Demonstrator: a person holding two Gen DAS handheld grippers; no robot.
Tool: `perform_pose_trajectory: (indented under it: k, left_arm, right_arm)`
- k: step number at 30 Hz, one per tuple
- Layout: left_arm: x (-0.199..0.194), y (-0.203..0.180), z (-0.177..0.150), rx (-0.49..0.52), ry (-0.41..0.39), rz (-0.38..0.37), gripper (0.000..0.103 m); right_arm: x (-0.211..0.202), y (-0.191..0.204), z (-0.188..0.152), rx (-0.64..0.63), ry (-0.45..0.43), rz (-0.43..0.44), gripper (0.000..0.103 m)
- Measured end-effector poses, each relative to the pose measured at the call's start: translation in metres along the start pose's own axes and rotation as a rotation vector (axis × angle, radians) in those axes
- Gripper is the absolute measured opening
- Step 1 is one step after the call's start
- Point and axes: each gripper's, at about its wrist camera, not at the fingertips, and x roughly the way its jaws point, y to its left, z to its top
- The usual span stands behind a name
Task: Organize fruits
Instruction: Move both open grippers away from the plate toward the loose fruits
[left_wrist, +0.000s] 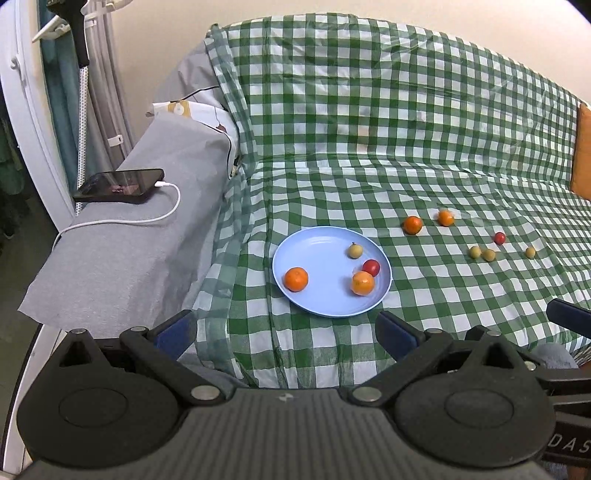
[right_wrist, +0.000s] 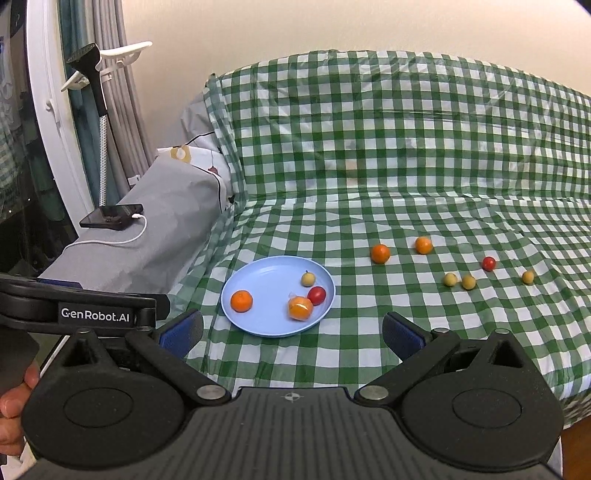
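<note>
A light blue plate (left_wrist: 317, 247) (right_wrist: 266, 273) lies on the green checked cloth. It holds two oranges (left_wrist: 296, 279) (right_wrist: 241, 301), a red tomato (left_wrist: 371, 267) (right_wrist: 316, 295) and a small yellow-green fruit (left_wrist: 355, 250) (right_wrist: 307, 278). To its right on the cloth lie two more oranges (left_wrist: 412, 225) (right_wrist: 380, 253), a red tomato (left_wrist: 499, 238) (right_wrist: 489, 263) and three small yellow-green fruits (left_wrist: 475, 252) (right_wrist: 450, 279). My left gripper (left_wrist: 286, 328) is open and empty, near the plate's front edge. My right gripper (right_wrist: 291, 332) is open and empty, also in front of the plate.
A black phone (left_wrist: 120, 185) (right_wrist: 110, 216) on a white charging cable lies on the grey sofa arm at the left. The checked cloth covers the sofa seat and back. An orange cushion (left_wrist: 583, 147) is at the far right. The left gripper's body (right_wrist: 74, 306) shows at the right wrist view's left edge.
</note>
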Motion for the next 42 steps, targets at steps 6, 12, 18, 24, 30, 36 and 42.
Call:
perform_pose_trajectory:
  k: [6, 12, 18, 24, 30, 36, 42]
  left_arm:
    - [-0.002, 0.000, 0.001, 0.003, -0.001, 0.000, 0.103]
    - [-0.002, -0.001, 0.012, 0.008, 0.004, -0.014, 0.103]
    - [-0.007, -0.010, 0.018, 0.016, -0.029, -0.039, 0.103]
    - [-0.005, -0.016, 0.013, 0.042, -0.020, -0.037, 0.103]
    - [0.005, -0.020, 0.015, 0.053, 0.004, -0.027, 0.103]
    - [0.025, -0.032, 0.020, 0.073, 0.050, -0.014, 0.103]
    - [0.056, -0.042, 0.033, 0.045, 0.103, -0.020, 0.103]
  right_arm:
    - [-0.002, -0.003, 0.000, 0.004, 0.001, -0.001, 0.102]
    - [-0.003, -0.004, 0.003, -0.008, -0.018, -0.014, 0.102]
    - [-0.010, -0.006, 0.005, -0.016, -0.042, -0.037, 0.102]
    - [-0.012, -0.009, 0.004, -0.013, -0.039, -0.039, 0.102]
    - [-0.009, -0.016, 0.004, 0.014, -0.026, -0.031, 0.102]
    - [0.006, -0.031, -0.001, 0.057, 0.007, -0.048, 0.102]
    - [0.027, -0.054, -0.003, 0.076, 0.016, -0.094, 0.102]
